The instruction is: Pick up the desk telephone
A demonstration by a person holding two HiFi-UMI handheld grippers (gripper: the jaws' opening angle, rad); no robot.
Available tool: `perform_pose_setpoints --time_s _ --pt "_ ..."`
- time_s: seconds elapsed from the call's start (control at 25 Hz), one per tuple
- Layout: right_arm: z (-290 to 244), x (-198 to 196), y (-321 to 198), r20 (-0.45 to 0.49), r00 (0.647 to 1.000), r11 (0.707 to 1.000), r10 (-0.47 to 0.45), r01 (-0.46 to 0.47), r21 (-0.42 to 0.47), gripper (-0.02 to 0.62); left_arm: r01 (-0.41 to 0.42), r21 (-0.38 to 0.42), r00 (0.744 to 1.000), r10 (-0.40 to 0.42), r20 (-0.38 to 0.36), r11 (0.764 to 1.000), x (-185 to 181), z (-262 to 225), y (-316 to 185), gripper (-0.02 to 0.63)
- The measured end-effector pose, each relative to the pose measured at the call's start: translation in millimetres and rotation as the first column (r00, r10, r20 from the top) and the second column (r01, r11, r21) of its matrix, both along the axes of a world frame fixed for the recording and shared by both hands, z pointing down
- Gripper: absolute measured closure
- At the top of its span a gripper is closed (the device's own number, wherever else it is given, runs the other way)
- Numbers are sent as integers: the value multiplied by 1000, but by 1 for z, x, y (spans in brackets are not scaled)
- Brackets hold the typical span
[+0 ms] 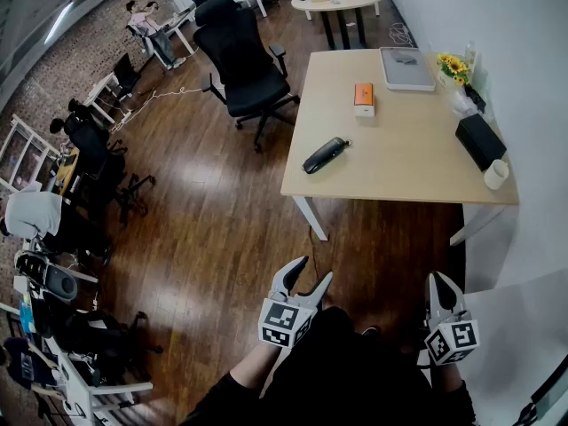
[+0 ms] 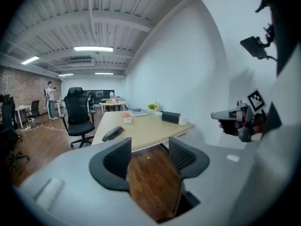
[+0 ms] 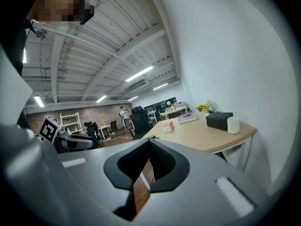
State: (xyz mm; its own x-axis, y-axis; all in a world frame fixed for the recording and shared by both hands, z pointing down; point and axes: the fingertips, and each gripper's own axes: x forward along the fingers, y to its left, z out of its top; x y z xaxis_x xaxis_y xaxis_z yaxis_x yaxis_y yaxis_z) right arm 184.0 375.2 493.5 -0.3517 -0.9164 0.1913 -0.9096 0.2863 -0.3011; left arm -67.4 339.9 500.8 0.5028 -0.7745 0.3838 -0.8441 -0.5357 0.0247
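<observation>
The desk telephone (image 1: 324,155) is a black handset that lies flat near the left front edge of the light wooden desk (image 1: 417,162). In the left gripper view the telephone (image 2: 113,133) shows on the desk's near corner, well beyond the jaws. My left gripper (image 1: 317,267) hangs open over the wooden floor, far short of the desk, with nothing between its fingers (image 2: 117,158). My right gripper (image 1: 441,280) is held low at the right, shut and empty, also well away from the desk. Each gripper view shows the other gripper at its side.
On the desk are an orange box (image 1: 364,94), a grey laptop (image 1: 406,67), yellow flowers (image 1: 453,63), a black box (image 1: 480,140) and a white cup (image 1: 496,174). A black office chair (image 1: 244,60) stands left of the desk. A white wall runs along the right.
</observation>
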Motion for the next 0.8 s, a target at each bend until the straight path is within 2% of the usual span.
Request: perform_pose_setpoints --time_s 0.16,0.4,0.56,0.68,0.8 --pt "5 14 -27 -2 1000 1000 28 -29 -11 595 34 8 999 -34 29 999 -21 5 -46 371" --pt "15 23 -96 -42 996 996 84 -85 -28 595 36 52 999 -38 23 998 -35 13 -160 371" --pt "9 20 -166 -84 986 987 141 -147 -59 595 -34 95 999 33 13 995 -25 6 -243 370" --pt "-7 2 -225 -125 984 989 129 -137 -61 595 -96 107 995 96 9 990 -20 -1 -296 370" --pt "-23 -22 -285 -147 983 992 108 -116 -47 595 -143 78 989 145 -18 987 -21 2 -337 370"
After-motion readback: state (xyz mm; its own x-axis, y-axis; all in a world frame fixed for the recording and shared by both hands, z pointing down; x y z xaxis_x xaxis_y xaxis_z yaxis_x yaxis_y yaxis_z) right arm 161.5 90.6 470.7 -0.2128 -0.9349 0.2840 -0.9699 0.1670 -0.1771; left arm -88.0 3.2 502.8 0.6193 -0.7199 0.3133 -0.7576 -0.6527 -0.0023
